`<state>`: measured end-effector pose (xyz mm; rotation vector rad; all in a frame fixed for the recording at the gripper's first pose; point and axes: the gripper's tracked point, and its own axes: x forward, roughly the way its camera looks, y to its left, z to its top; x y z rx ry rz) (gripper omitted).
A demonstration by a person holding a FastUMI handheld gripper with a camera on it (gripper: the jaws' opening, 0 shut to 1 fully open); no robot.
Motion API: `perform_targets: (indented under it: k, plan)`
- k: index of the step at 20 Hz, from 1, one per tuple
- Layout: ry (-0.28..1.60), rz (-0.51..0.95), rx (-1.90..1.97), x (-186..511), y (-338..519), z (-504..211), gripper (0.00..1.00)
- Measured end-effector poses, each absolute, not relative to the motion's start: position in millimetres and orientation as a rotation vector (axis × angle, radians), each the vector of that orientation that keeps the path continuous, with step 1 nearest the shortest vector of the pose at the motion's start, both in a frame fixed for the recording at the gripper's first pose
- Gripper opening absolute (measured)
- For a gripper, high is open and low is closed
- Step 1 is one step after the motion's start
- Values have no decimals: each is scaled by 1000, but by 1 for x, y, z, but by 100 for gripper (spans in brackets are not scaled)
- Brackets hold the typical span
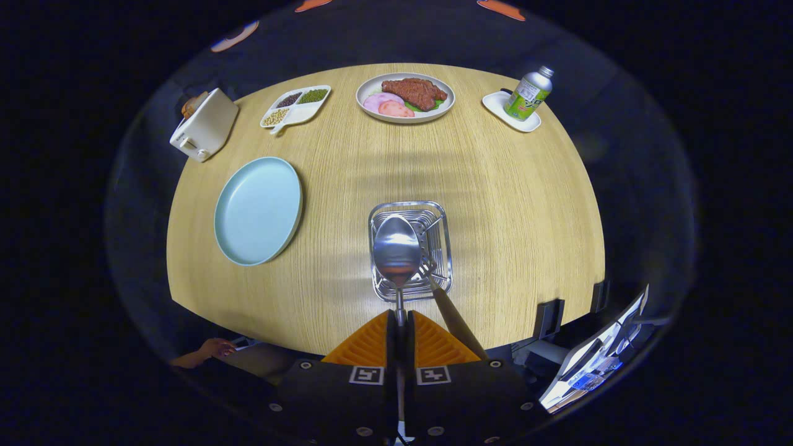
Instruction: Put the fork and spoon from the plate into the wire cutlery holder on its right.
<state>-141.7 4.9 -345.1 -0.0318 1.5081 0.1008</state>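
The gripper (401,325) is closest to the lens, its two fingers drawn nearly together and pinching the thin handle of the spoon (396,248), which sticks out ahead of them with its bowl leading. That bowl hangs over the open top of the wire cutlery holder (410,251), toward the holder's near-left part; whether it has dipped below the rim or sits a little above it is hard to judge from this angle.

The fork (447,303) already seems to be in the holder: its wooden-looking handle leans out over the near-right corner of the holder, just beside the spoon. The pale blue plate (258,209) lies well to the left of the holder with nothing on it.

The main risk is a release with the bowl poorly seated. If the spoon is let go while tilted, its rounded bowl could catch on the holder's rim and tip out onto the table (495,186), or knock the fork's handle and shift it. The holder looks light, so a sideways push could also slide it.

The spoon is polished metal, with a smooth oval bowl and a narrow neck.
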Motion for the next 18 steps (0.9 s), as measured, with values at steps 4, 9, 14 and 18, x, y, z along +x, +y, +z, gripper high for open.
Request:
perform_targets:
  k: [4, 9, 14, 18]
  plan:
    - [1585, 110, -29, -142, 9, -352, 5]
    - [1649, 113, -33, -137, 9, -353, 5]
    - [1644, 101, -30, -127, 10, -353, 7]
    - [1626, 91, -26, -119, 9, -352, 11]
